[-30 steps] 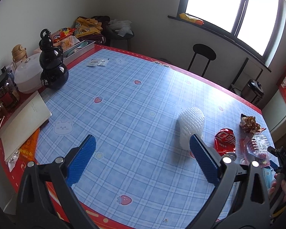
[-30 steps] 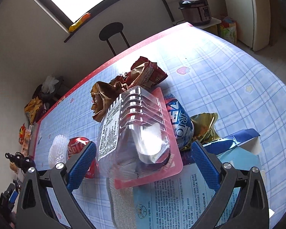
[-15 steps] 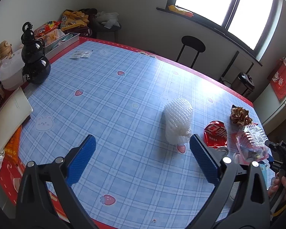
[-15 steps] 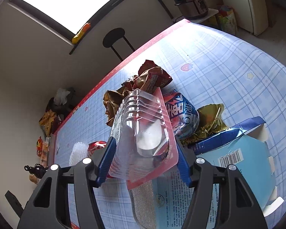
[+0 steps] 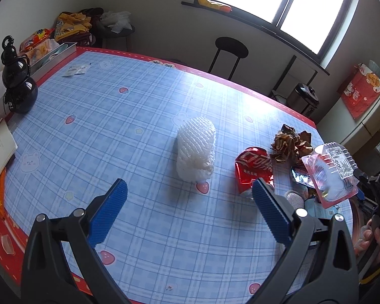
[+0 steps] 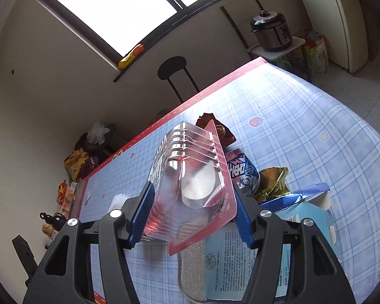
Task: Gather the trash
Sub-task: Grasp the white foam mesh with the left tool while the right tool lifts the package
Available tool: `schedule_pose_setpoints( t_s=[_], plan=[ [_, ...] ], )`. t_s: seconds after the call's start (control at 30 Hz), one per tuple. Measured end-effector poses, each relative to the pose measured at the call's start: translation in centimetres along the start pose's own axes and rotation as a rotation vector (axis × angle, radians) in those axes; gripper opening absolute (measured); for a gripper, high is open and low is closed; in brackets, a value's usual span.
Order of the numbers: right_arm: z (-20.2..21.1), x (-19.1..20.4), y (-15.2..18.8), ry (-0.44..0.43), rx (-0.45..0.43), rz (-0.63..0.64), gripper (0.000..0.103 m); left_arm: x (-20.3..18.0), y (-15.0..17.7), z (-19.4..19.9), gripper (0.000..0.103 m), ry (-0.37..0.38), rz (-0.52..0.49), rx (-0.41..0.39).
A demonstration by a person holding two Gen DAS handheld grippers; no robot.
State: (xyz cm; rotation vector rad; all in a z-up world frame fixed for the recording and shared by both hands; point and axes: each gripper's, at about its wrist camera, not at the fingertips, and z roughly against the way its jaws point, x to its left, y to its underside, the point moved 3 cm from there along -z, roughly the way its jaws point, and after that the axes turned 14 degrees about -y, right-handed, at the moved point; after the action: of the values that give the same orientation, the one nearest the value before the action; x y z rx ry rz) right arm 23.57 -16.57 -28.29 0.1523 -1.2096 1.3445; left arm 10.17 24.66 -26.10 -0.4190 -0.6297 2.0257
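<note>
Right fingers [image 6: 162, 212] clamped the clear ribbed plastic clamshell tray [image 6: 190, 177] above the counter [image 6: 304, 139]; left fingers [image 5: 109, 210] stood apart, empty. Its slick walls might buckle and slip free.

Clear plastic blister pack [image 6: 190, 179] on pink card, tilted, raised above the table litter.
</note>
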Motion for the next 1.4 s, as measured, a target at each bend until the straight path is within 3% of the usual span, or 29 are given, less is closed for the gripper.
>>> schedule_pose_setpoints(
  t_s=[0.13,0.3,0.53,0.7,0.83,0.93,1.0,1.1,1.4],
  plan=[
    [2.4,-0.5,-0.4,0.023,-0.025,0.025,0.059,-3.8,0.8,-1.7,0.097,0.075,-0.045,0.049],
    [5.5,-1.5,-0.5,0.058,-0.055,0.036,0.059,-7.0,1.2,-4.0,0.096,0.104,-0.043,0.091],
    [8.1,-3.4,-0.6,0.102,-0.081,0.011,0.059,-3.3,-2.6,-7.2,0.096,-0.001,0.075,0.042],
    [8.7,-3.0,-0.6,0.112,-0.087,0.018,0.059,-3.3,-4.0,-11.8,0.096,-0.064,0.023,0.082],
    [9.9,-2.3,-1.0,0.115,-0.104,0.047,0.059,-3.4,-3.7,-14.3,0.092,-0.074,0.051,0.143],
    [11.2,-2.0,-1.3,0.122,-0.123,0.069,0.059,-2.9,-3.3,-15.3,0.082,-0.044,0.125,0.188],
    [12.1,-2.1,-1.6,0.127,-0.137,0.071,0.059,-2.7,-2.9,-15.8,0.050,-0.041,0.144,0.214],
    [13.2,-2.3,-1.9,0.128,-0.156,0.067,0.059,-2.2,-2.6,-15.2,0.039,-0.059,0.165,0.207],
    [17.2,-2.9,-3.6,0.087,-0.235,0.070,0.059,-2.0,-4.0,-7.0,0.034,-0.074,0.142,0.070]
  ],
)
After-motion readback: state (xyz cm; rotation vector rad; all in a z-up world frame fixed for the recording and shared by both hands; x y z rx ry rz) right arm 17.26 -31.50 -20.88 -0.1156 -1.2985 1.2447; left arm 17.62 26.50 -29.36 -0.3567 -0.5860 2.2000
